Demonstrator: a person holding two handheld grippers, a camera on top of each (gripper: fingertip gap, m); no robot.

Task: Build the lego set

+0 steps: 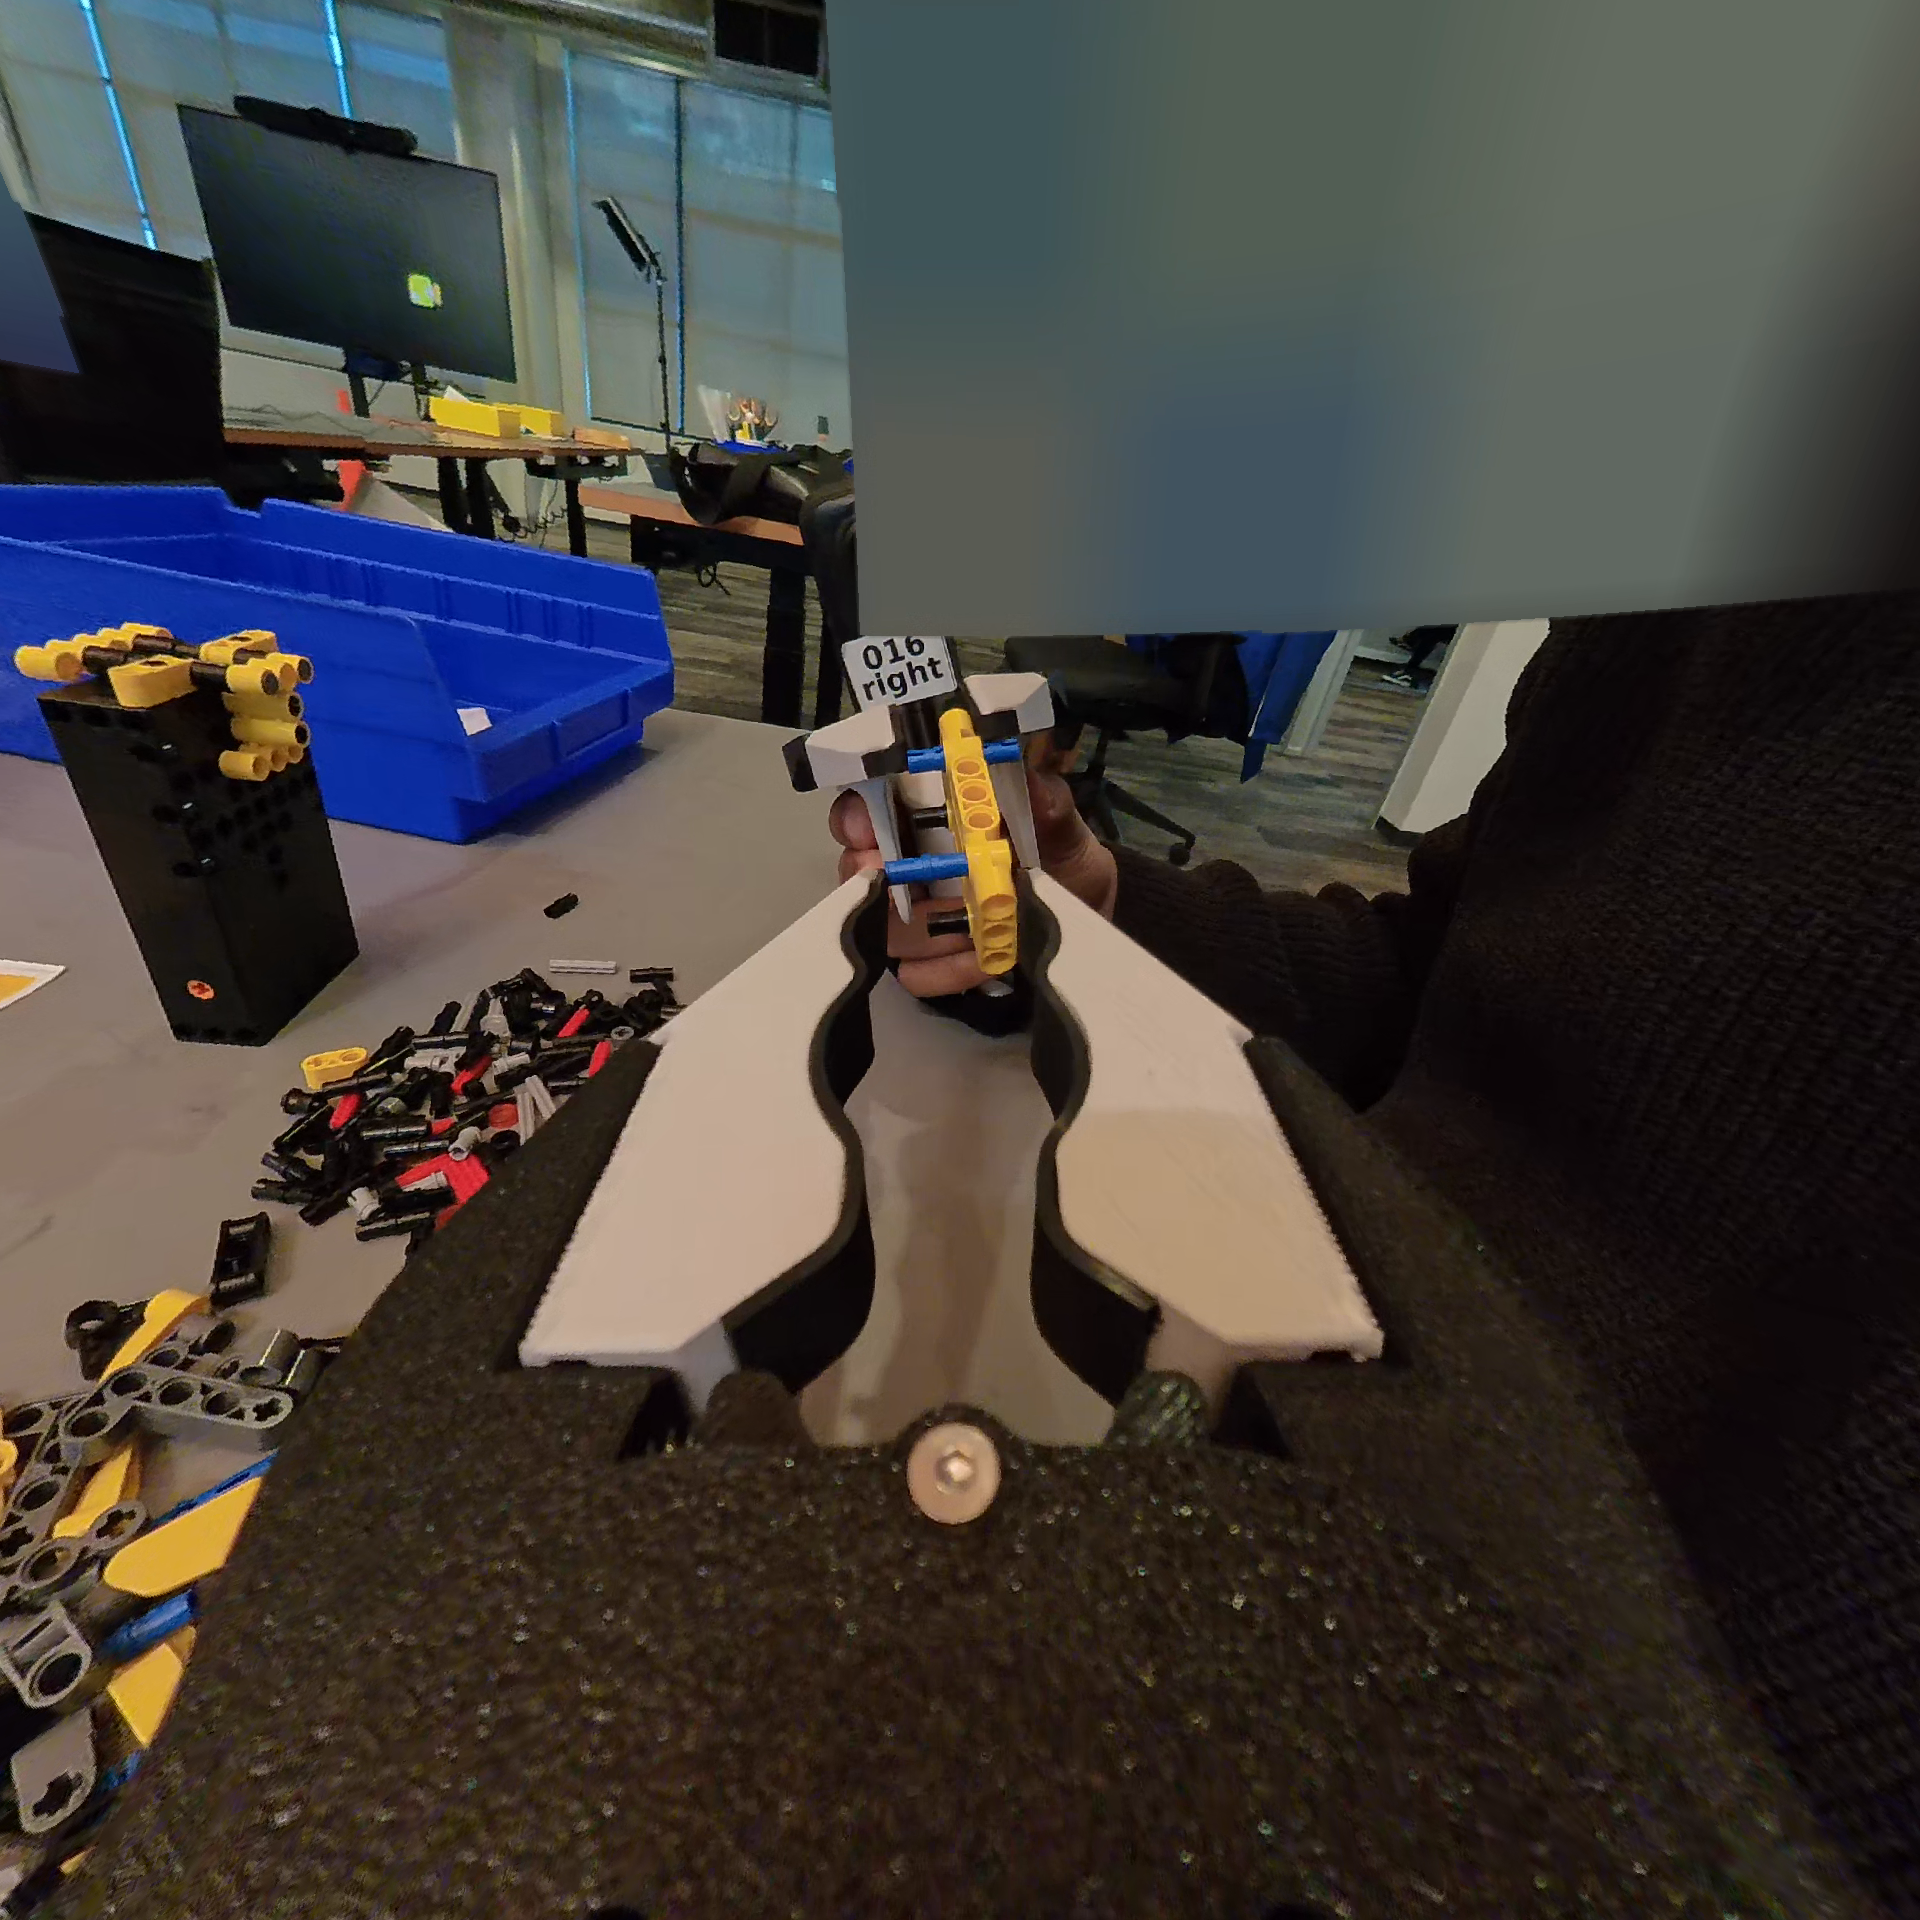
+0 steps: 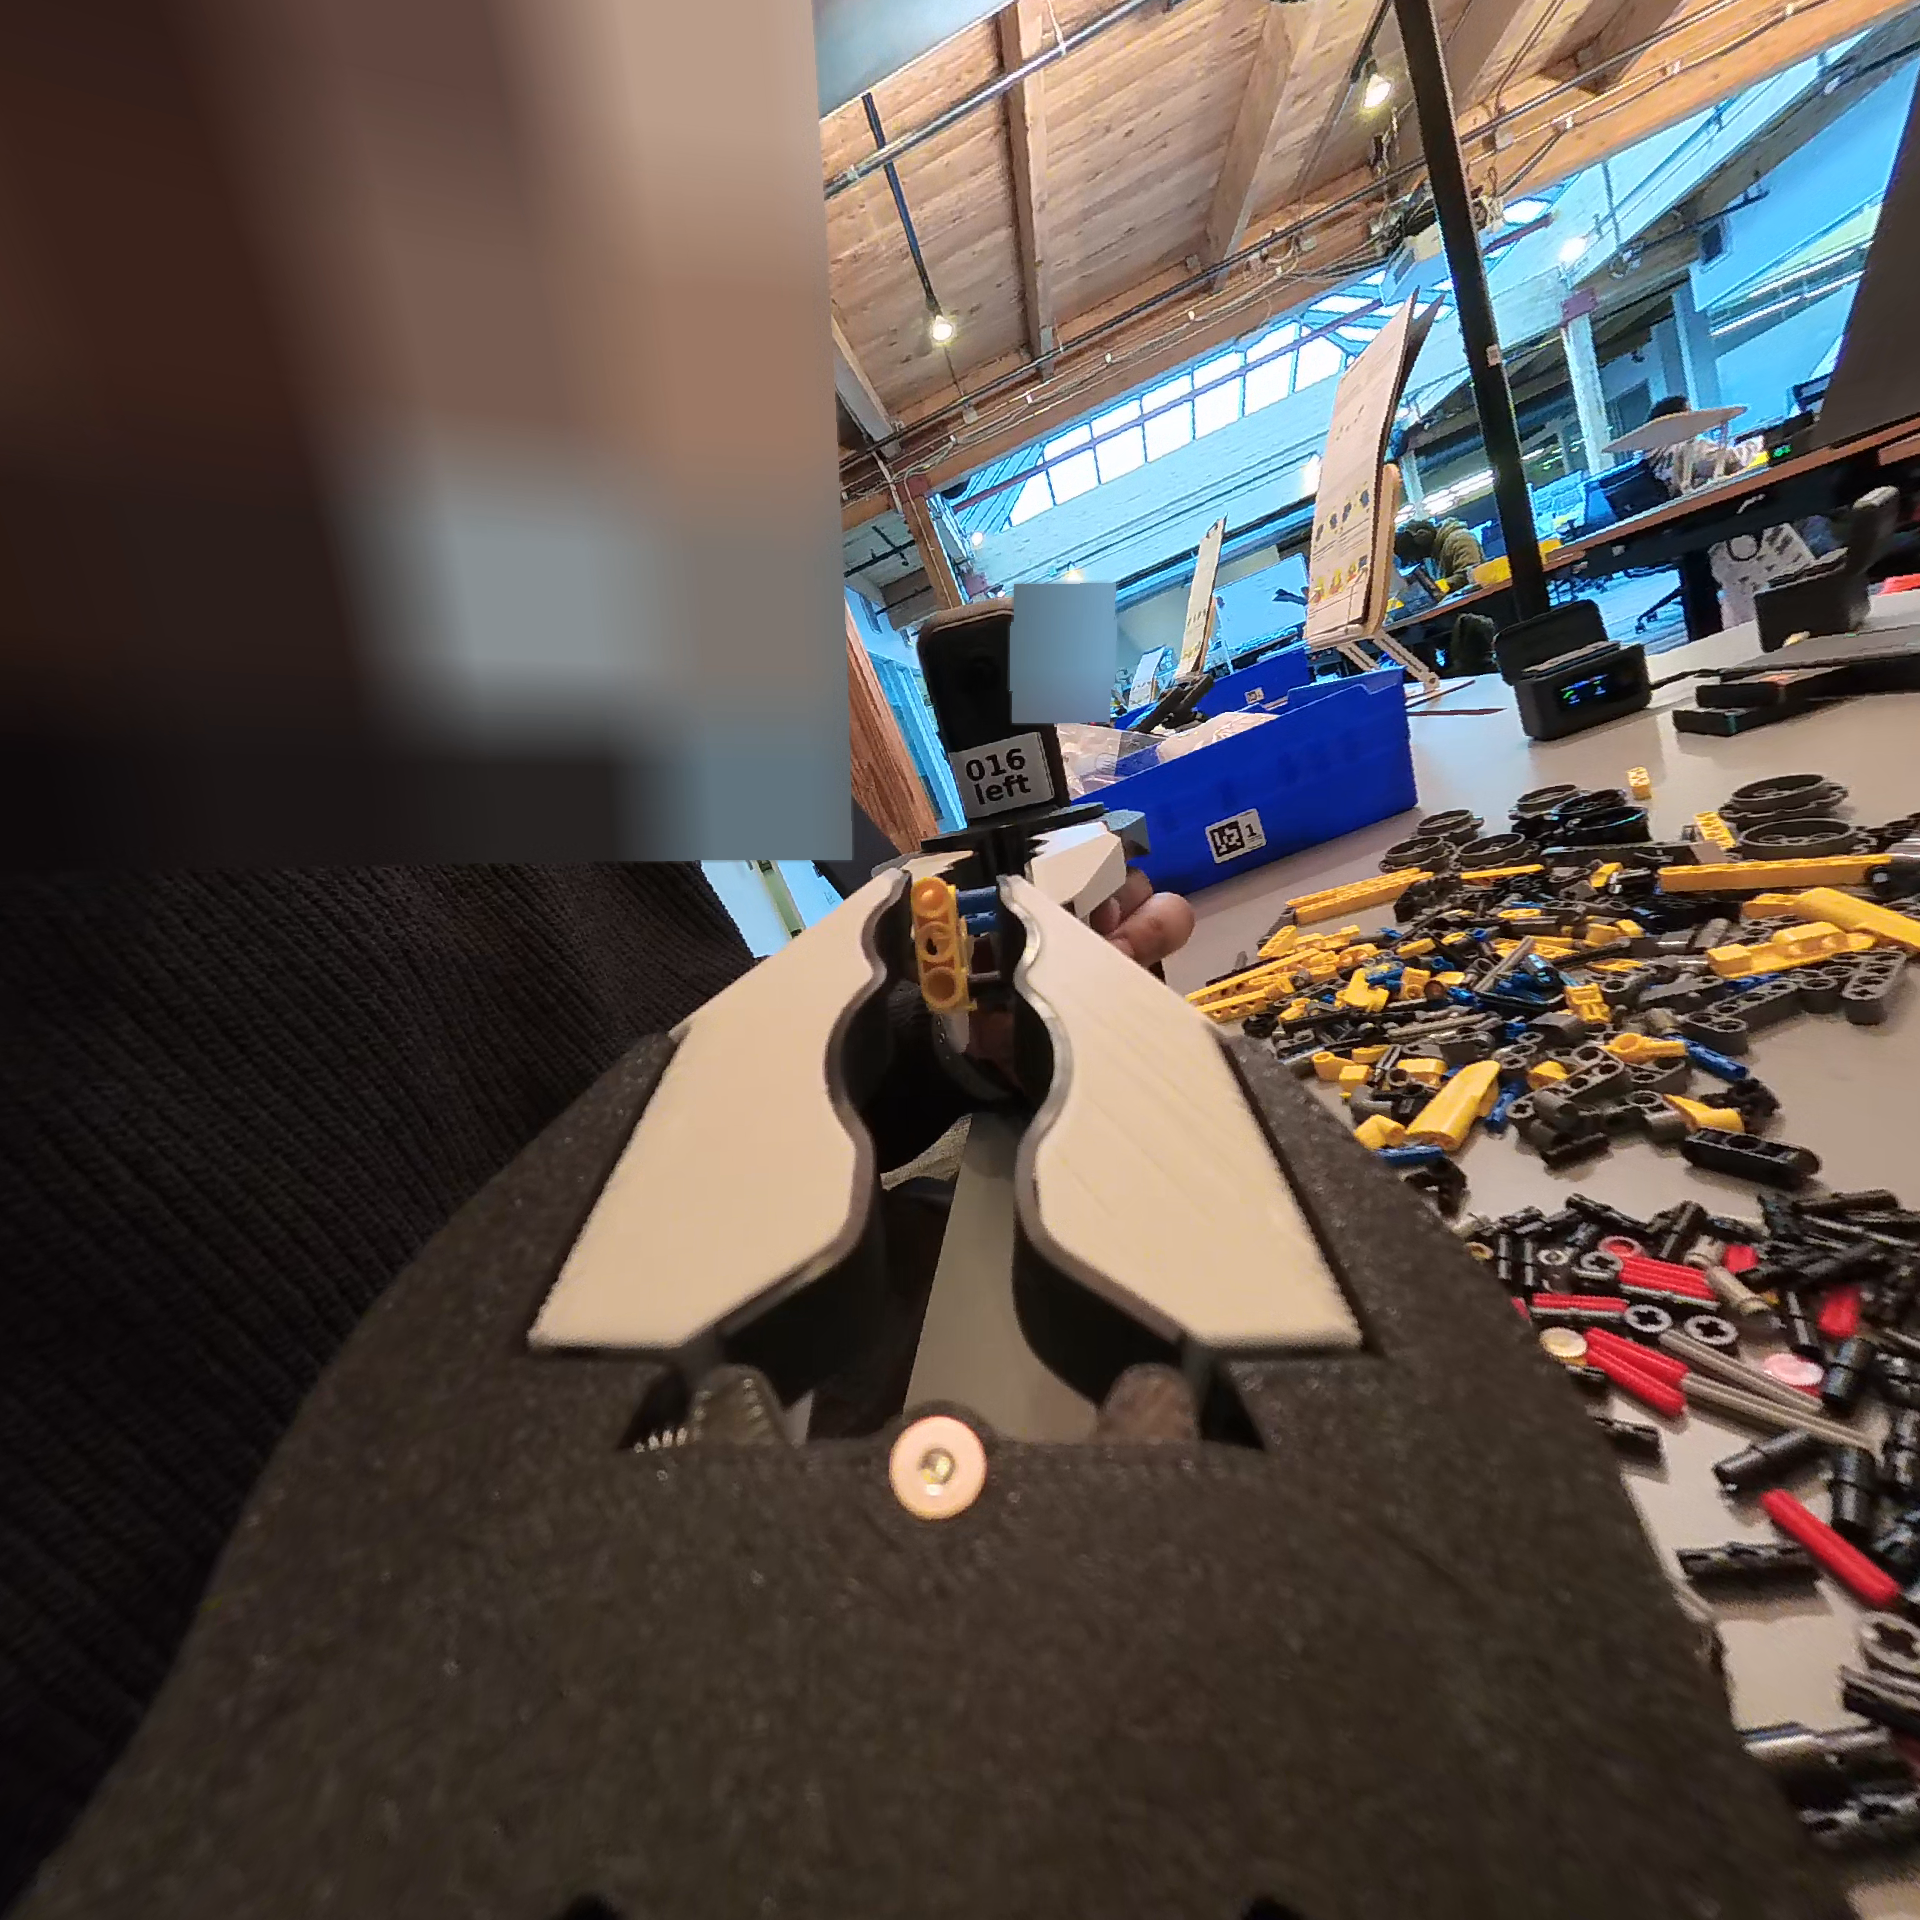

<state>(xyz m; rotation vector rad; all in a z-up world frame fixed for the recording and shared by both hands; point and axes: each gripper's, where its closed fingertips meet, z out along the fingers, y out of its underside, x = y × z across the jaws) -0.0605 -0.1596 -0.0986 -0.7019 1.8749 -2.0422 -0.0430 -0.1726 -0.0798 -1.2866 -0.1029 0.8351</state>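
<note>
Grey table [image 1: 644, 862] surface carries the loose parts; both grippers are raised above its near edge, facing each other tip to tip.

My right gripper [image 2: 951, 935] is closed on a yellow beam [image 2: 943, 958] fitted with blue pins [image 2: 977, 907]. My left gripper [image 1: 951, 914] has its fingertips close about the lower end of the same yellow beam [image 1: 982, 831]; I cannot tell whether they clamp it.

Left wrist view only: a black block tower [image 1: 197, 862] topped with yellow parts, standing upright near a blue bin [image 1: 436, 675], and a pile of black and red pins [image 1: 457, 1091] just beside my left gripper.

Right wrist view only: a wide spread of yellow and grey beams [image 2: 1558, 997], black wheels [image 2: 1590, 816] behind it, and a second blue bin [image 2: 1299, 769] at the far table edge.

Open table lies between tower and pin pile.
</note>
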